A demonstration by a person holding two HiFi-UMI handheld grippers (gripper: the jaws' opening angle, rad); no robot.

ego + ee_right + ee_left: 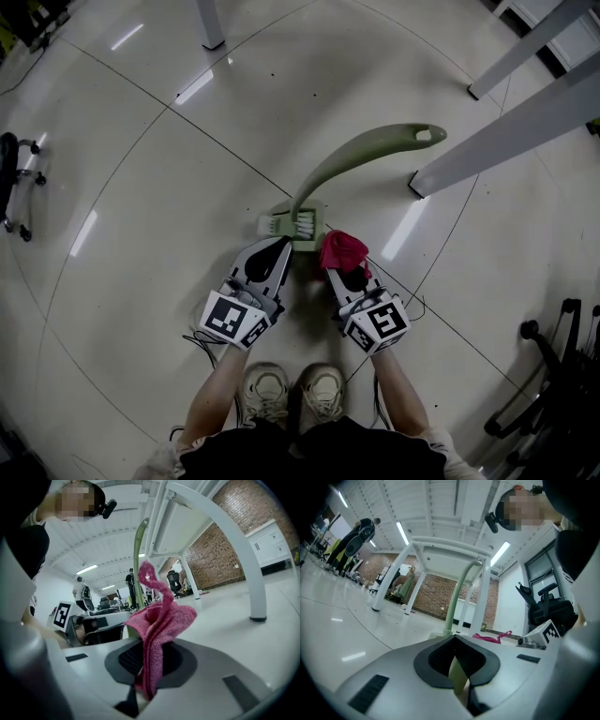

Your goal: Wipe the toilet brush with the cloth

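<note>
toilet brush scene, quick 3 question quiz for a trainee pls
1. True or false: the right tongs are empty.
2. The cloth is: A pink, B blue, C white?
3. Fill in: the left tongs are shut on a pale green edge of the ____.
Key: 1 false, they grip the cloth. 2 A. 3 toilet brush.

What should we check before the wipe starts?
1. Left tool shut on olive-green plastic toilet brush: ok.
2. Right tool shut on pink terry cloth: ok.
3. Cloth touching brush: cannot tell; they sit side by side in the head view.
4. Brush apart from white metal table leg: ok.
</note>
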